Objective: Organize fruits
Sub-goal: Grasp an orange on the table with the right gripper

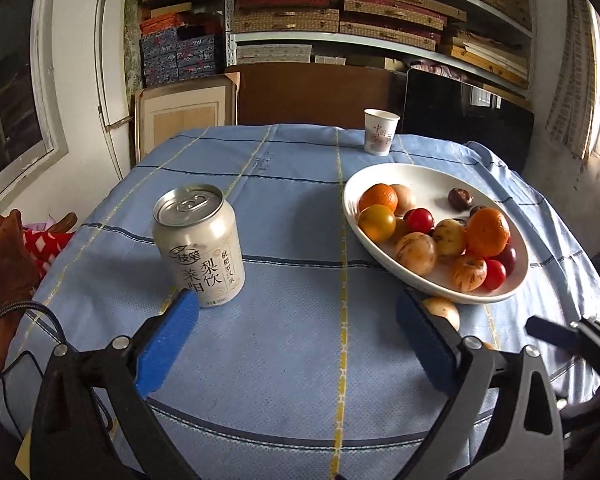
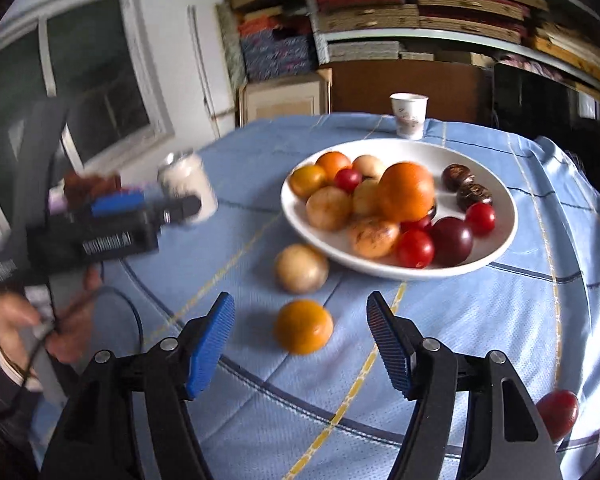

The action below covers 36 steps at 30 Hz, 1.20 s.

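A white plate holds several fruits: oranges, red tomatoes, tan round fruits and dark ones; it also shows in the left wrist view. Three fruits lie loose on the blue cloth: an orange fruit, a tan fruit by the plate's near edge, also seen behind my left finger, and a red one at the table's front right. My right gripper is open, its fingers either side of the orange fruit and just short of it. My left gripper is open and empty over the cloth.
A white drink can stands just beyond my left gripper's left finger. A paper cup stands at the table's far edge. The left gripper shows blurred at left in the right wrist view. Shelves of boxes stand behind the table.
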Each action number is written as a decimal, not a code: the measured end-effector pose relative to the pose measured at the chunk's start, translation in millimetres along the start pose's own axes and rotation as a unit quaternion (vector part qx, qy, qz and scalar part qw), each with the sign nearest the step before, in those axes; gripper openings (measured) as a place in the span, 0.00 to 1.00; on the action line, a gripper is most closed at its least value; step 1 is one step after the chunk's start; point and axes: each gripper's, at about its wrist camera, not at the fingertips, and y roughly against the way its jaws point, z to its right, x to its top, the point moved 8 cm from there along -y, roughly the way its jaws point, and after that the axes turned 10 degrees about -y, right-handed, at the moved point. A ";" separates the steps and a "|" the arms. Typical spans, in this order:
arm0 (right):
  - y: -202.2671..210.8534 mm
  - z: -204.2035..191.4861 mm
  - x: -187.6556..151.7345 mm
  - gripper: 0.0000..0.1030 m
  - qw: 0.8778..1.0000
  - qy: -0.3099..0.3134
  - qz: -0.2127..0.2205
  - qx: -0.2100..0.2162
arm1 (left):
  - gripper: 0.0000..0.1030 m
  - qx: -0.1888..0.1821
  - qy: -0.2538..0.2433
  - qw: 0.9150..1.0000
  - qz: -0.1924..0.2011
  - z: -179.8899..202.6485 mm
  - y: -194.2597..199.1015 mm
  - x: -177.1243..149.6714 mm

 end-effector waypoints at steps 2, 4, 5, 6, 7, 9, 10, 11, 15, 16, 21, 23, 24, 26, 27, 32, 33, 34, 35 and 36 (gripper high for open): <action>-4.6 0.5 -4.0 0.66 1.000 -0.007 -0.014 0.004 | 0.95 0.003 -0.008 1.000 -0.006 4.4 -1.6 -1.4; -7.7 2.3 -5.7 0.63 1.000 -0.012 -0.022 0.006 | 0.95 0.004 -0.017 1.000 -0.010 8.9 -4.3 -2.3; -9.9 3.5 -6.4 0.60 0.999 -0.016 -0.027 0.008 | 0.95 0.004 -0.022 1.000 -0.011 11.0 -4.8 -3.3; -11.0 3.7 -7.9 0.58 0.999 -0.018 -0.031 0.008 | 0.95 0.005 -0.024 1.000 -0.011 12.2 -5.2 -3.0; -12.6 4.0 -9.2 0.57 0.999 -0.020 -0.036 0.008 | 0.95 0.004 -0.028 1.000 -0.011 14.2 -5.1 -3.6; -13.7 3.5 -10.6 0.53 0.999 -0.018 -0.039 0.009 | 0.95 0.004 -0.031 0.999 -0.012 15.9 -4.9 -4.0; -13.7 2.5 -11.4 0.53 0.999 -0.016 -0.039 0.009 | 0.95 0.003 -0.032 0.999 -0.013 16.7 -5.3 -4.6; -14.4 2.5 -11.3 0.53 0.999 -0.015 -0.040 0.009 | 0.95 0.002 -0.032 0.999 -0.014 16.8 -5.5 -4.3; -18.3 2.5 -13.5 0.53 0.999 -0.016 -0.047 0.009 | 0.95 0.001 -0.032 0.999 -0.018 17.4 -6.9 -5.1; -21.0 2.7 -14.4 0.53 0.998 -0.019 -0.052 0.011 | 0.95 0.002 -0.032 0.999 -0.019 17.5 -7.6 -5.4; -29.7 6.0 -12.3 0.42 0.997 -0.031 -0.063 0.014 | 0.95 0.007 -0.034 0.999 -0.020 18.3 -9.3 -6.1; -31.1 8.3 -12.6 0.40 0.997 -0.038 -0.067 0.014 | 0.95 0.008 -0.034 0.999 -0.020 18.0 -9.6 -6.3; -31.8 9.2 -13.3 0.40 0.997 -0.040 -0.070 0.015 | 0.95 0.009 -0.034 0.999 -0.020 18.0 -10.0 -6.5; -35.8 10.9 -15.0 0.40 0.996 -0.044 -0.078 0.016 | 0.95 0.011 -0.034 0.999 -0.022 17.7 -11.5 -7.0; -36.5 10.6 -15.2 0.38 0.996 -0.044 -0.080 0.019 | 0.95 0.011 -0.034 0.999 -0.022 17.7 -12.4 -7.3; -24.0 15.8 -5.7 0.38 0.996 -0.060 -0.053 0.027 | 0.95 0.009 -0.035 0.999 -0.023 17.4 -13.0 -7.9; -18.3 17.4 -3.6 0.38 0.997 -0.064 -0.042 0.026 | 0.95 0.007 -0.034 0.999 -0.023 17.6 -13.1 -8.1; -13.4 19.8 0.4 0.38 0.997 -0.066 -0.029 0.022 | 0.95 0.005 -0.034 0.999 -0.024 18.4 -13.3 -8.4; -6.0 22.5 5.7 0.38 0.998 -0.062 -0.009 0.011 | 0.95 0.003 -0.034 0.999 -0.024 19.0 -13.3 -8.6; -0.6 24.5 9.6 0.38 0.998 -0.057 0.007 0.001 | 0.95 -0.001 -0.035 0.999 -0.024 20.1 -13.5 -8.7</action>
